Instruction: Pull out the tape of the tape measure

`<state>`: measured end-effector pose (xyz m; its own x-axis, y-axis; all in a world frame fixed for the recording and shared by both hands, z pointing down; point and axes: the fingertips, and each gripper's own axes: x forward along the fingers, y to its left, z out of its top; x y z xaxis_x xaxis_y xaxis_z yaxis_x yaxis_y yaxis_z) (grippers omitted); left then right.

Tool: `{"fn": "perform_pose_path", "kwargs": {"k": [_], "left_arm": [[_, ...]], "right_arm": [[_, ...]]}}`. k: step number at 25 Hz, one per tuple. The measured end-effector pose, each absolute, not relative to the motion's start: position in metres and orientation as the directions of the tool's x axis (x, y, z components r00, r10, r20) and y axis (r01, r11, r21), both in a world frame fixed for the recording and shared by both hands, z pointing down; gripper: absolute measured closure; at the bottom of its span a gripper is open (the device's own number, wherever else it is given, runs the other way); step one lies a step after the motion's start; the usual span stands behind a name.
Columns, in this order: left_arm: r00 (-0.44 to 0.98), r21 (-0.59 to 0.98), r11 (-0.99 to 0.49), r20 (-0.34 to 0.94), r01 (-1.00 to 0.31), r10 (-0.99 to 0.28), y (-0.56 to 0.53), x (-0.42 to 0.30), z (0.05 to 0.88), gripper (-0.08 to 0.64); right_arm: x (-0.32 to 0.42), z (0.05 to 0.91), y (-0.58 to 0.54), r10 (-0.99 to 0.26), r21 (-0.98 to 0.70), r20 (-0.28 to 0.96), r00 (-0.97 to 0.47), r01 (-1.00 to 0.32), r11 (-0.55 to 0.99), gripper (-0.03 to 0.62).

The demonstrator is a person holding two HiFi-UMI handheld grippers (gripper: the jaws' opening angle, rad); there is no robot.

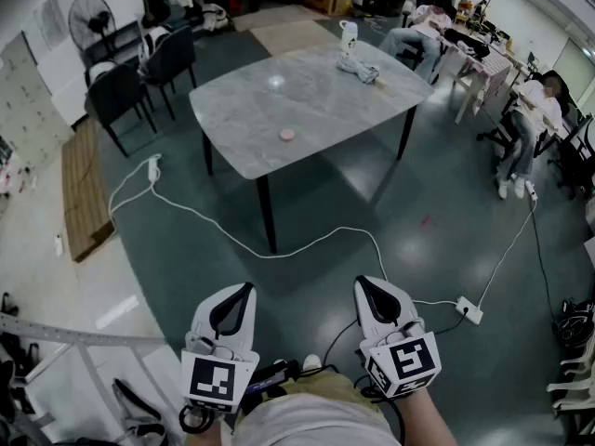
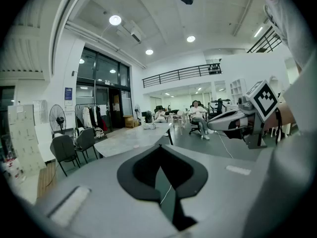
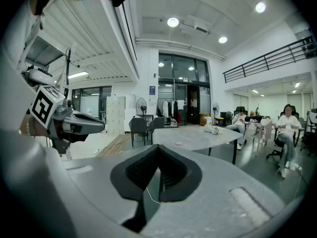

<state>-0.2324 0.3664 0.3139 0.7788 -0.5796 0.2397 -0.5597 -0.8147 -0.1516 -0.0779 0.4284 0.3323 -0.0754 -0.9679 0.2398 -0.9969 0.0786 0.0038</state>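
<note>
Tape measure, probably the small pink round disc (image 1: 287,135), lies near the nearer edge of the grey marble-patterned table (image 1: 325,86), well apart from you. Your left gripper (image 1: 244,291) and right gripper (image 1: 365,286) are both pressed together and empty. The approach has not begun: step up, spread the jaws, then steady the case and pinch the tab.

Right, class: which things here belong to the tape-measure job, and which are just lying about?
For the job: left gripper, right gripper, small pink disc (probably the tape measure), table.
Lying about: white cup, power strip, chairs, fan.
</note>
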Motion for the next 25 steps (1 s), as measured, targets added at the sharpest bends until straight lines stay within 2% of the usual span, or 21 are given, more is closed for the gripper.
{"fn": "perform_pose_path", "kwargs": {"k": [24, 25], "left_arm": [[0.771, -0.114, -0.799, 0.214, -0.59, -0.6, 0.3641, -0.2316, 0.3109, 0.555], [0.774, -0.105, -0.802, 0.212, -0.588, -0.596, 0.365, -0.2311, 0.3107, 0.515]], "right_arm": [[-0.0836, 0.3287, 0.4247, -0.973, 0.006, 0.212, -0.09, -0.996, 0.093, 0.589], [-0.0831, 0.3279, 0.4247, -0.974, 0.004, 0.208, -0.086, -0.996, 0.089, 0.589]]}}
